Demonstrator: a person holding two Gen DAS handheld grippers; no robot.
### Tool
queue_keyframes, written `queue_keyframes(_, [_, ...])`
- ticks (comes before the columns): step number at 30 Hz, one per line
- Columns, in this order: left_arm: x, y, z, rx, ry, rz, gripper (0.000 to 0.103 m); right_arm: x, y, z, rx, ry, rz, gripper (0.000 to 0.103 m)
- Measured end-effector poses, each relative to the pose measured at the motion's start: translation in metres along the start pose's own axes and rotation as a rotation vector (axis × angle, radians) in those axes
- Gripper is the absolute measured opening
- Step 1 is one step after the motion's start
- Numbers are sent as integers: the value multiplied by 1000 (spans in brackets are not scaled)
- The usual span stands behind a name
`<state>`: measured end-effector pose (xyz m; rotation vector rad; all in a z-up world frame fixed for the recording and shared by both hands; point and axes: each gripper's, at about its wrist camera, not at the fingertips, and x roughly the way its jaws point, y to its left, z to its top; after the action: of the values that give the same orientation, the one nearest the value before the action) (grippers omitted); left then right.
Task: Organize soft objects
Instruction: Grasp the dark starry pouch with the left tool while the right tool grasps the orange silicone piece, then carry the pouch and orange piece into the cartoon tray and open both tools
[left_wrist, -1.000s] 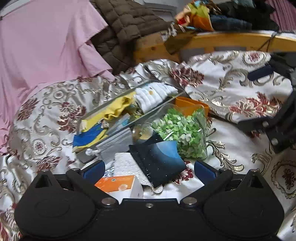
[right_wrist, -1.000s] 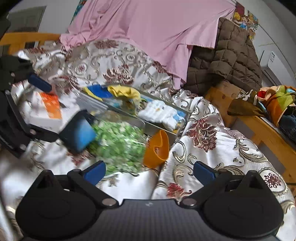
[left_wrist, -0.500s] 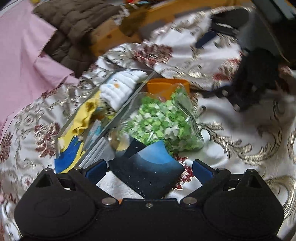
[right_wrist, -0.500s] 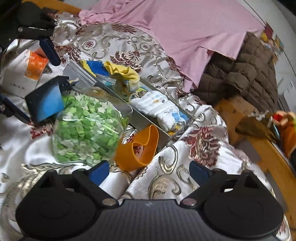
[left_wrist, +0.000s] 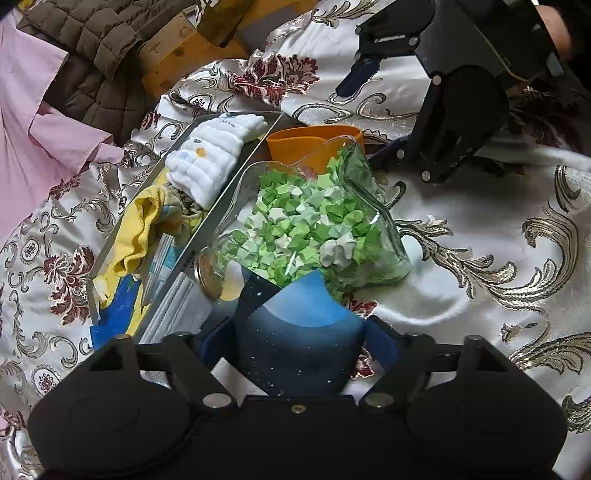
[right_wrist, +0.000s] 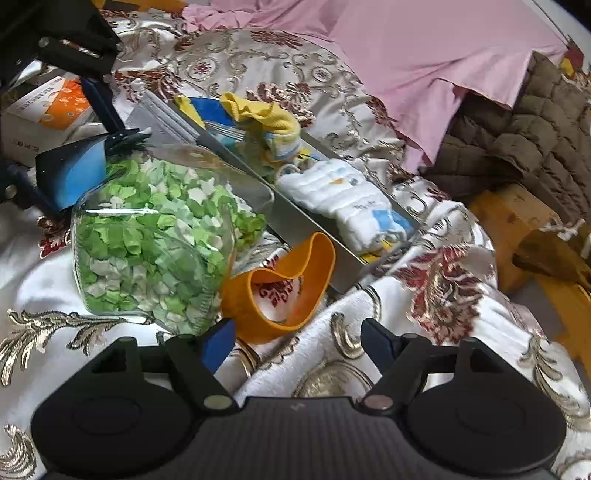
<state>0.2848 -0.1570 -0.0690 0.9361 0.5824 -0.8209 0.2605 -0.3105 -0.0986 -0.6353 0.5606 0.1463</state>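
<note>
My left gripper (left_wrist: 301, 336) is shut on a dark blue starry pouch (left_wrist: 295, 343), held just in front of a glass jar of green and white paper stars (left_wrist: 306, 225). The pouch also shows in the right wrist view (right_wrist: 74, 171). My right gripper (right_wrist: 297, 341) is open and empty, low over the bedspread beside an orange soft band (right_wrist: 280, 291) and the jar (right_wrist: 155, 240). A grey tray (left_wrist: 236, 162) behind the jar holds a folded white cloth (left_wrist: 214, 155), a yellow cloth (left_wrist: 144, 229) and blue items.
A patterned satin bedspread (left_wrist: 480, 240) covers the bed. A pink sheet (right_wrist: 424, 48) and a brown quilted jacket (right_wrist: 517, 140) lie behind the tray. A white and orange box (right_wrist: 44, 110) sits at the left. A wooden bed frame (right_wrist: 517, 229) runs along the right.
My left gripper has closed in on the blue pouch and shut on it. My right gripper has moved nearer to the orange band and narrowed a little.
</note>
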Motion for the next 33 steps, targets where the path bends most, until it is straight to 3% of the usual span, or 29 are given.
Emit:
queue_keyframes(2, [0, 0, 2, 21, 0, -1, 66, 2, 2, 1, -38, -8, 13, 74])
queue_keyframes(7, [-1, 1, 9, 18, 22, 18, 55, 4, 11, 2, -92, -20, 38, 55])
queue_keyframes(12, [-6, 8, 11, -25, 22, 15, 44, 4, 13, 1, -108, -40, 48, 46])
queue_keyframes(17, [-15, 12, 16, -51, 6, 19, 24, 2, 13, 0, -99, -52, 52, 37])
queue_keyframes(26, [-27, 34, 20, -285, -11, -45, 10, -7, 12, -4, -65, -60, 38, 27])
queue_keyframes(33, [-48, 59, 19, -521, -34, -71, 9, -21, 11, -5, -42, -80, -4, 25])
